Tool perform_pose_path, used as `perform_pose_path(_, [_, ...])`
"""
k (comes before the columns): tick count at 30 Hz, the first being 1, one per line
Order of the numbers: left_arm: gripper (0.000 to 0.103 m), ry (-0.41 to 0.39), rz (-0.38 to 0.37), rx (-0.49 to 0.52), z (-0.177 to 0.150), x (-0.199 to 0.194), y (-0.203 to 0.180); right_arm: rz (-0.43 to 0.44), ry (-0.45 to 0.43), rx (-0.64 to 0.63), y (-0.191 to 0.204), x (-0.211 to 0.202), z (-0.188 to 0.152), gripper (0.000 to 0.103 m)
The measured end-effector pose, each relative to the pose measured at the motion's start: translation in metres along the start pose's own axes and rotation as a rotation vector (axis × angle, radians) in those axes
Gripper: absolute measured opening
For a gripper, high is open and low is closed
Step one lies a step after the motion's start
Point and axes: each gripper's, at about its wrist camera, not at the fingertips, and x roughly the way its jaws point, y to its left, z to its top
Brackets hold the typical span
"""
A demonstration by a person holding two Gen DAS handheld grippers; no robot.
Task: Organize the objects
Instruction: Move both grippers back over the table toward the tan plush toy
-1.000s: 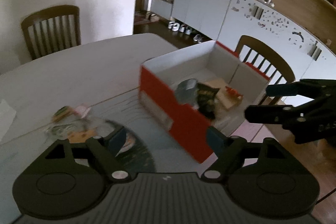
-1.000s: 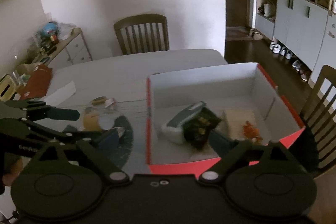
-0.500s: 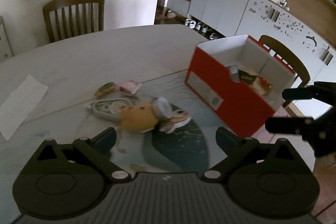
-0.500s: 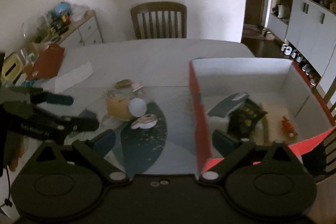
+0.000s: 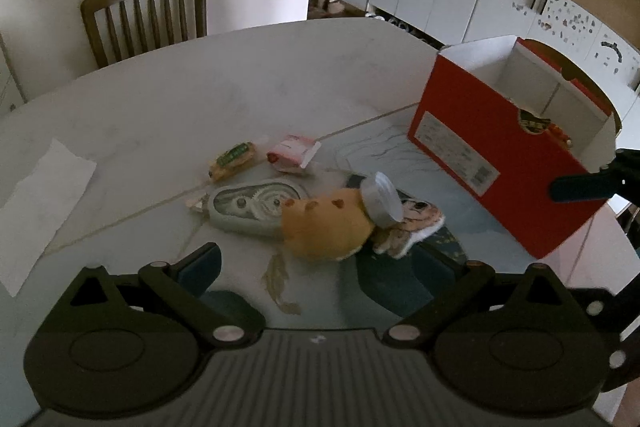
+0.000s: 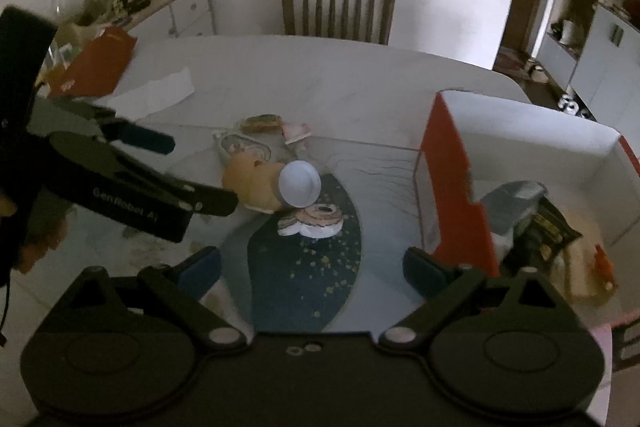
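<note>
Two claws hang wide open and empty above the table: left gripper faces the loose plush toy mid-table; right gripper waits beside the red box at the right edge, likely their destination.

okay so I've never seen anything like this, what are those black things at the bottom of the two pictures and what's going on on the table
Those are two hand-held tongs, each carrying a camera that looks along its fingers. One picture comes from the left tongs, the other from the right tongs. Both are open and hold nothing. On the table lie an orange plush toy, a grey tape dispenser, two small snack packets and a flat round trinket. To the right stands an open red box with a few things already inside.
</note>
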Motion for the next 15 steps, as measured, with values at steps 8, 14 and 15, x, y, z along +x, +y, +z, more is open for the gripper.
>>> perform_pose_path(8, [0.102, 0.026, -0.033, 0.015, 0.008, 0.029, 0.011, 0.013, 0.025, -0.061, -0.004, 0.037, 0.007, 0.089])
perform_pose_path(14, [0.102, 0.038, -0.069, 0.005, 0.012, 0.044, 0.016, 0.021, 0.040, -0.113, -0.001, 0.059, 0.012, 0.085])
perform_pose_path(15, [0.102, 0.038, -0.075, 0.007, 0.012, 0.045, 0.017, 0.026, 0.045, -0.112, -0.002, 0.062, 0.012, 0.084])
